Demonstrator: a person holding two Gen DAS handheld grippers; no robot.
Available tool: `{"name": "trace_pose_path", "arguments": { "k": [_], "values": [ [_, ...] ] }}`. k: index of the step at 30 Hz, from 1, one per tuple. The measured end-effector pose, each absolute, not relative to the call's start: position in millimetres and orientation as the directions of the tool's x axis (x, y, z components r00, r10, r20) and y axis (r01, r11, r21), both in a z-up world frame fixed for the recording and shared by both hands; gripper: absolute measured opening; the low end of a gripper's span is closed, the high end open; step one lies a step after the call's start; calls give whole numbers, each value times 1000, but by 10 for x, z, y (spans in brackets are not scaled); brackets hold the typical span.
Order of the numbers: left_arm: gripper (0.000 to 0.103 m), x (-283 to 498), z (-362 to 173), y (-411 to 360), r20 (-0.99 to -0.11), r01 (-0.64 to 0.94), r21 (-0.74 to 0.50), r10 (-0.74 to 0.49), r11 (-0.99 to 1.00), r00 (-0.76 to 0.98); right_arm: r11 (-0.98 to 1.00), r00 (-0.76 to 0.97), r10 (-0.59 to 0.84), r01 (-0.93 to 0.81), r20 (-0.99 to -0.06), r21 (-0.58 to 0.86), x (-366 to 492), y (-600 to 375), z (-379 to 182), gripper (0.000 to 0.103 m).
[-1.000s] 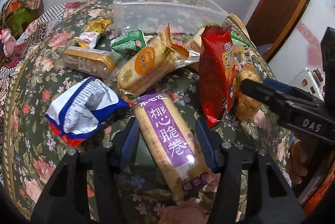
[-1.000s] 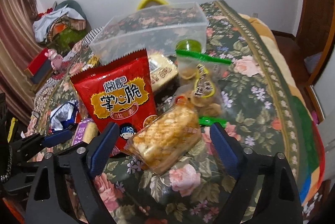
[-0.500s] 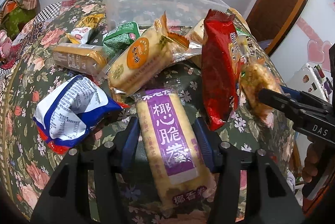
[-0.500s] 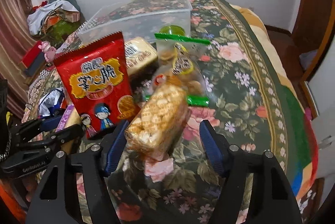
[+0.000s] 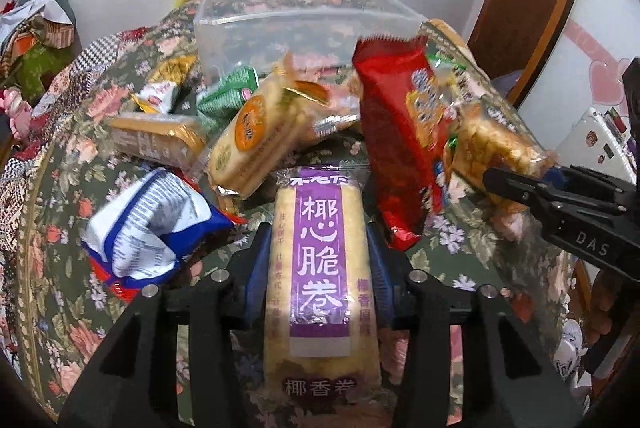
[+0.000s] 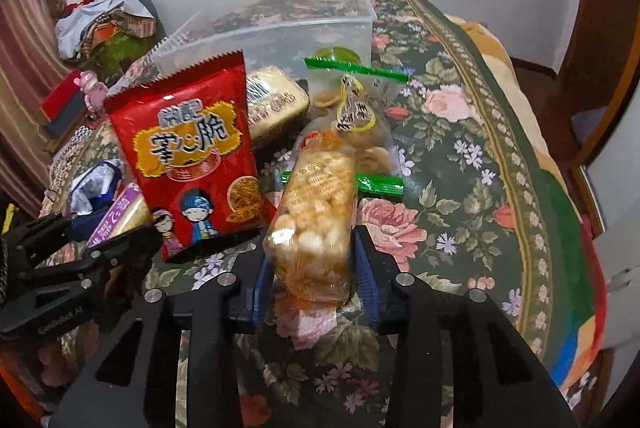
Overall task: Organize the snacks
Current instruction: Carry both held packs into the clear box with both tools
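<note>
Left wrist view: left gripper (image 5: 320, 260) clamped on purple pack (image 5: 322, 268) reading 椰心脆卷; right gripper (image 6: 316, 268) clamped on clear puffed-snack pack (image 6: 316, 212); red bag (image 6: 188, 156) reads 掌心脆

Purple packet (image 5: 320, 288) near end cut off; green cup (image 6: 335, 54) half hidden.

a: the purple-label roll pack (image 5: 320, 268) is glossy clear film, with a glare patch low on the label. the red snack bag (image 6: 188, 156)?

b: shiny foil-like plastic, top edge cut in a zigzag. the puffed snack pack (image 6: 316, 224) is clear, crinkly film with highlights.

a: and the storage box (image 6: 280, 36)?

b: see-through smooth plastic. the bedspread (image 6: 460, 156) under it all is matt floral cloth.

a: the left gripper (image 5: 318, 252)?

b: matt black plastic, blue pads, small bright metal screws.
</note>
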State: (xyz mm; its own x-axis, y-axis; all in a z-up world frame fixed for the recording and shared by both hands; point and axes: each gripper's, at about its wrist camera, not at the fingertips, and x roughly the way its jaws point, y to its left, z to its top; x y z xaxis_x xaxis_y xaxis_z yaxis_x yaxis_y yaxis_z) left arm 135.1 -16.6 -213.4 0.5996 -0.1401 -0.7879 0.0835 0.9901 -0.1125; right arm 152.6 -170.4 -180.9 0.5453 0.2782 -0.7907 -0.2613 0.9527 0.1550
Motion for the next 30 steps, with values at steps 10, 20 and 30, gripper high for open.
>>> {"name": "trace_pose_path", "arguments": {
  "k": [10,20,30],
  "values": [
    [45,1116,-1649,-103,-716,69,-112,-129,991,687,947,607,311,-260,-731,187,1409,-1792,-1517,33],
    [45,1108,-1204,35,-636,35,-113,-99,993,765,937,698,345,-295,-628,188,1398,-1766,-1075,33],
    [45,1403,-867,165,-574,21,-110,-80,994,815,929,748,366,-332,-553,165,1633,-1639,-821,33]
  ]
}}
